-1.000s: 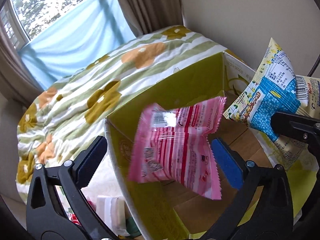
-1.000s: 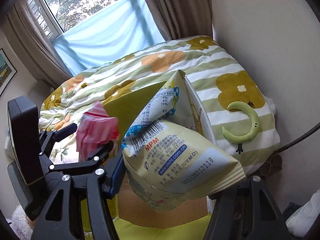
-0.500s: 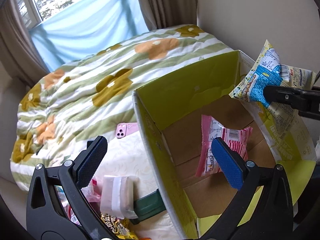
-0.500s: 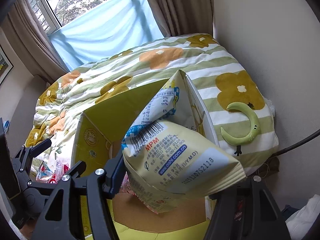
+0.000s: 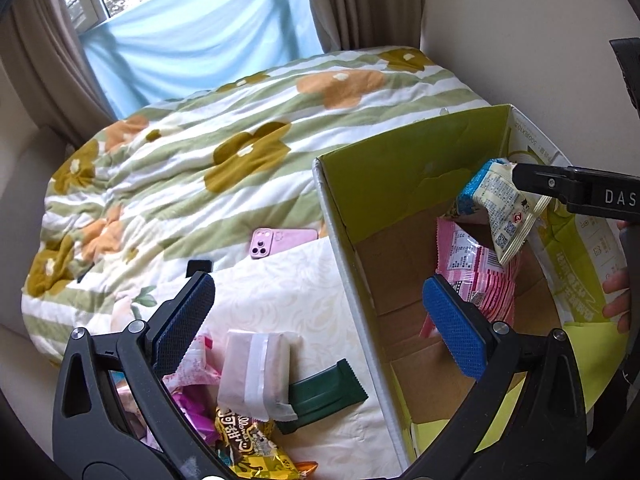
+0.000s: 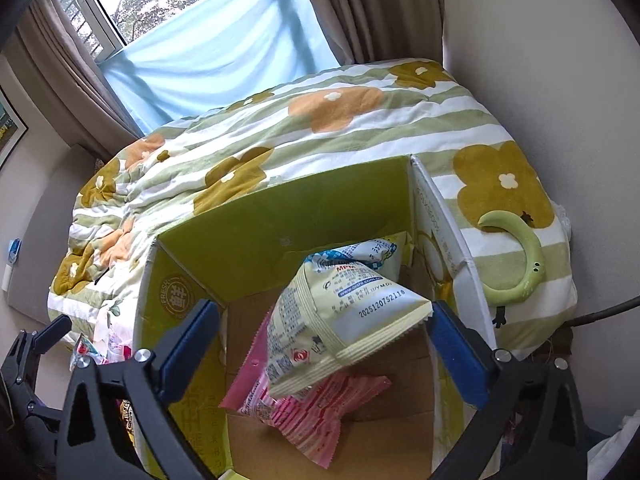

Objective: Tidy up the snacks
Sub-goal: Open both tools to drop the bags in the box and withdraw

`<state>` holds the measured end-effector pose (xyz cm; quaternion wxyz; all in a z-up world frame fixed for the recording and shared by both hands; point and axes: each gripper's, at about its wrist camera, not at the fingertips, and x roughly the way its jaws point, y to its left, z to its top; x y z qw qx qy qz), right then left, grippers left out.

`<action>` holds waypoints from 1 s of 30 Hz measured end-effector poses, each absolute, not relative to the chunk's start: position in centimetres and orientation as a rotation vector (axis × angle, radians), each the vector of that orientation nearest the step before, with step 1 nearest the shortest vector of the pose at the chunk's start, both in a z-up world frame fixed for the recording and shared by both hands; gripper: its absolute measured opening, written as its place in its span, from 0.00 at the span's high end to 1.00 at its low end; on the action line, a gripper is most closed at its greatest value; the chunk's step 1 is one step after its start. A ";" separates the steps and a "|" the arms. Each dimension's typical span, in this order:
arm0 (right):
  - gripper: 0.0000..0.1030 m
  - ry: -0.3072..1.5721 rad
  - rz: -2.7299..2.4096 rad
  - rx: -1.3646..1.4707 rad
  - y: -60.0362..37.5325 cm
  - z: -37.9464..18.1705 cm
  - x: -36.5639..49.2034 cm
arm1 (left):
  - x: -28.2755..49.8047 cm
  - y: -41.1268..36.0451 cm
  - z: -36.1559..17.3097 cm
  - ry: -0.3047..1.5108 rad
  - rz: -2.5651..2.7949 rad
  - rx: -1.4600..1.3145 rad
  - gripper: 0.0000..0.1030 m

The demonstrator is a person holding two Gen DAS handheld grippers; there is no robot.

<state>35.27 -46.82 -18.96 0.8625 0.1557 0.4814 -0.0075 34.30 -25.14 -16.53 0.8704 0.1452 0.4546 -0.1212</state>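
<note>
An open green cardboard box [image 5: 340,240] [image 6: 280,208] stands on the bed. A pink striped snack bag [image 5: 476,272] [image 6: 304,412] lies on its brown floor. A pale yellow and blue snack bag [image 6: 340,312] [image 5: 500,208] hangs tilted over the pink one, inside the box. My right gripper [image 6: 324,308] is above the box with its jaws opening. The yellow bag sits between the blue pads, which do not press on it. My left gripper [image 5: 316,284] is open and holds nothing, straddling the box's left wall.
Left of the box lies a heap of snacks: a white packet [image 5: 256,372], a dark green bar [image 5: 320,392], a yellow pack [image 5: 248,444]. A pink phone [image 5: 280,240] rests on the quilt. A green crescent [image 6: 520,276] lies right of the box, by the wall.
The pink bag fell from between my left jaws onto the box floor, and that gripper shifted left. My right jaws spread wide, letting the yellow bag drop lower into the box.
</note>
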 end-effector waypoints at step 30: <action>0.00 0.767 0.105 0.208 -44.5 -7.4 18.0 | 16.8 -22.4 -5.1 0.728 -0.125 0.179 0.00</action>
